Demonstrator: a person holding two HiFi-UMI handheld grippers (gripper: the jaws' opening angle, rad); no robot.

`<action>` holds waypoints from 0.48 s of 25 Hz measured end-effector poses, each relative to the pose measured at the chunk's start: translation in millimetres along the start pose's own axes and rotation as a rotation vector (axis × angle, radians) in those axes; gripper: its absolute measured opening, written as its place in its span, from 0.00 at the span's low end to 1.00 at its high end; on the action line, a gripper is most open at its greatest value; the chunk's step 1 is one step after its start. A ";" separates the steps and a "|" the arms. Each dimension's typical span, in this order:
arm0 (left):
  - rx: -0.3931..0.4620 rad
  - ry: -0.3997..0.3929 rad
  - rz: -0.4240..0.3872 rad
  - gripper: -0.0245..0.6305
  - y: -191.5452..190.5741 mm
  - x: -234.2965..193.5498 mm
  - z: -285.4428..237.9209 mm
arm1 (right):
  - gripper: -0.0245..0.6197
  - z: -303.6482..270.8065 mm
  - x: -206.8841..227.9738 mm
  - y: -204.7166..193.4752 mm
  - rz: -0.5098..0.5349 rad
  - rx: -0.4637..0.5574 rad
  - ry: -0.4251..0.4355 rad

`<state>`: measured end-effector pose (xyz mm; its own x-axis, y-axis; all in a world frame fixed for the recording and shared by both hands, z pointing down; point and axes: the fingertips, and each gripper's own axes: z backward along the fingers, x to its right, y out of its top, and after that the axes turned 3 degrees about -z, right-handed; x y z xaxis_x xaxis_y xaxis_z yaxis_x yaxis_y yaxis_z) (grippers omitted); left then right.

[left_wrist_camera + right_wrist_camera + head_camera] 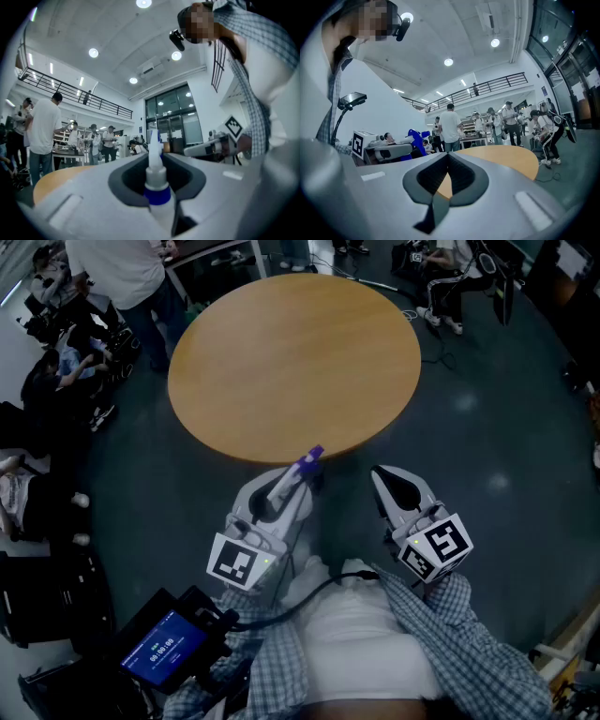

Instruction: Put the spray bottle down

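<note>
Left gripper [298, 479] [157, 161] sits just in front of the person's body, its two jaws pinched on the white spray bottle [287, 486] [158, 192], which lies along them. The bottle's grey neck and blue collar stand between the dark pads, and its nozzle [312, 457] [153, 143] sticks out past the jaw tips. In the head view the nozzle lies over the near rim of the round wooden table [291, 362] [51, 180]; the bottle's body is off the tabletop, held above the dark floor [150, 484].

Just beside it, the right gripper [380, 474] [448, 157] holds nothing. Its pads meet at the tips, and only a wedge of tabletop [501, 157] shows through the gap lower down. Both grippers point toward the table and stand apart from each other.

A handheld device with a lit blue screen [164, 648] hangs at the person's left side, close to the checked shirt [469, 652].

Beyond the table, a person in a white shirt [122, 268] [450, 124] stands at its far left edge. Other people [56, 362] sit along the left. Farther back the gripper views show more standing people [511, 119], a balcony railing [487, 89] and tall glass doors [173, 122].
</note>
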<state>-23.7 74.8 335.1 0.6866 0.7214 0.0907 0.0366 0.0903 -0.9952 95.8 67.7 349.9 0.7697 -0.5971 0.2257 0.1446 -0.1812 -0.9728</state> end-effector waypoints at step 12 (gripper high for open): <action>0.000 0.004 0.008 0.17 4.2 0.2 -1.3 | 0.04 2.3 1.3 3.5 0.000 -0.004 0.000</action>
<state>-22.5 74.4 330.9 0.6898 0.7192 0.0829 0.0314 0.0847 -0.9959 98.7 68.2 346.7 0.7698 -0.5972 0.2255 0.1417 -0.1845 -0.9726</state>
